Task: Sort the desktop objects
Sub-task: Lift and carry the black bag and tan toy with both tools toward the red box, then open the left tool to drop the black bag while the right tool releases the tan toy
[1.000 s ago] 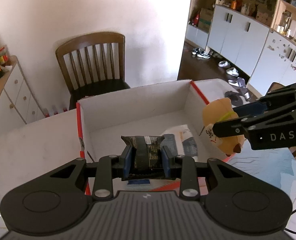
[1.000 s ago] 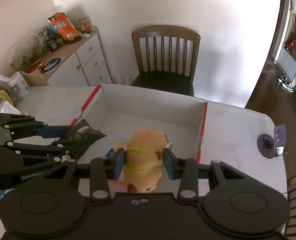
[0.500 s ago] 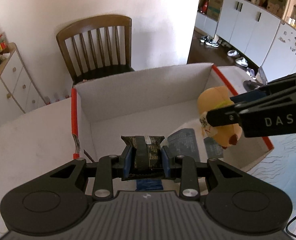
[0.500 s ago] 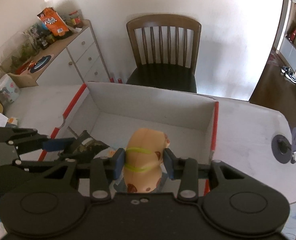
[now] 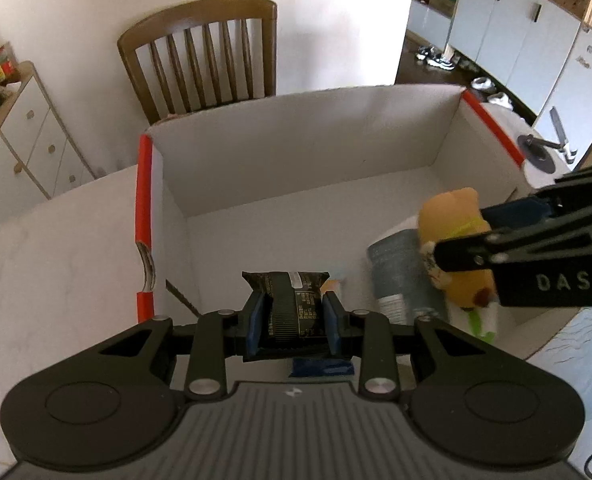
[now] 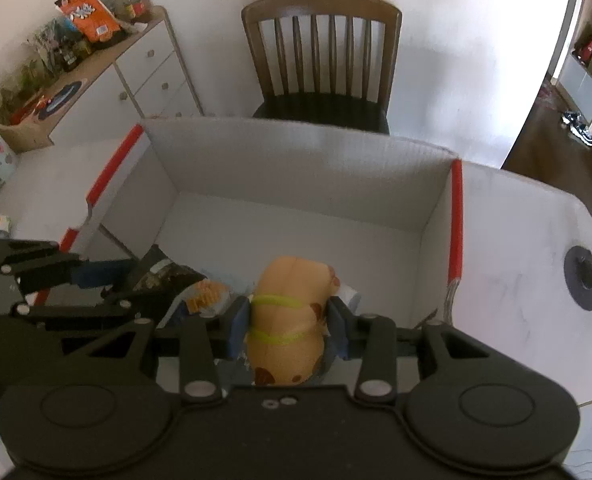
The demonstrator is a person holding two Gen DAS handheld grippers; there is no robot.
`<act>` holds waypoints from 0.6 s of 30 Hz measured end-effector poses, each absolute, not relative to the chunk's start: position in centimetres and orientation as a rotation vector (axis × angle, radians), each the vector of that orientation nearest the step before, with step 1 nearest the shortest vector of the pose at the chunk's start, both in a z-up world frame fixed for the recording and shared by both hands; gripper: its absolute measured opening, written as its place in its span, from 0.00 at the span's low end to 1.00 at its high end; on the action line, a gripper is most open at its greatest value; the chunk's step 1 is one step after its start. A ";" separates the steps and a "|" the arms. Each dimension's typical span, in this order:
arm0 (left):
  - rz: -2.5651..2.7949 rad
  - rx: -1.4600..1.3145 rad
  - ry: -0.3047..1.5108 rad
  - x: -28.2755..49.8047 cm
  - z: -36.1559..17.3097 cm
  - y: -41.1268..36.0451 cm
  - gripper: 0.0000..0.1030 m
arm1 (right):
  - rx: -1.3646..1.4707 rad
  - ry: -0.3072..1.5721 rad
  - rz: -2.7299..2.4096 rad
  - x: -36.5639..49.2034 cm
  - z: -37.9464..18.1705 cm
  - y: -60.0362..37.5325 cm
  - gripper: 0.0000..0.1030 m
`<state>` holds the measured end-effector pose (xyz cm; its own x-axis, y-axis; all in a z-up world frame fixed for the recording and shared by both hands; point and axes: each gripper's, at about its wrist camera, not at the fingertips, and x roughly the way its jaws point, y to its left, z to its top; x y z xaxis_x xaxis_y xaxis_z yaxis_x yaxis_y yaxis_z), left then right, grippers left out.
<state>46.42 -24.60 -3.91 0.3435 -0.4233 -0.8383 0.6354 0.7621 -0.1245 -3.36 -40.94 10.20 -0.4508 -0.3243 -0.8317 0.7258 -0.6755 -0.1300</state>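
Plush toy [image 6: 288,320] in down-tilted right tool [image 6: 286,326]

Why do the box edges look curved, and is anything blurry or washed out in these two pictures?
Left wrist view: the fisheye lens bows the white box, and the plush toy in the right gripper is smeared. Right wrist view: the wall behind the chair glares white, and the dark snack packet is soft and shadowed.

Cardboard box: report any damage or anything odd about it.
The cardboard box has a torn left rim: the red edge tape breaks near the front, with frayed corrugated cardboard exposed. The right rim's red tape also ends in a ragged patch. Otherwise nothing stands out.
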 end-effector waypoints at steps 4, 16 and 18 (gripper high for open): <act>-0.694 0.258 1.036 46.6 -4.6 -24.7 0.29 | 1.112 0.649 -2.154 -3.4 9.4 -40.4 0.40; -0.708 0.286 1.091 46.7 -5.7 -25.5 0.29 | 1.134 0.652 -2.188 -3.6 8.9 -39.2 0.45; -0.709 0.288 1.096 46.7 -5.6 -25.5 0.29 | 1.135 0.644 -2.199 -3.6 9.0 -39.1 0.50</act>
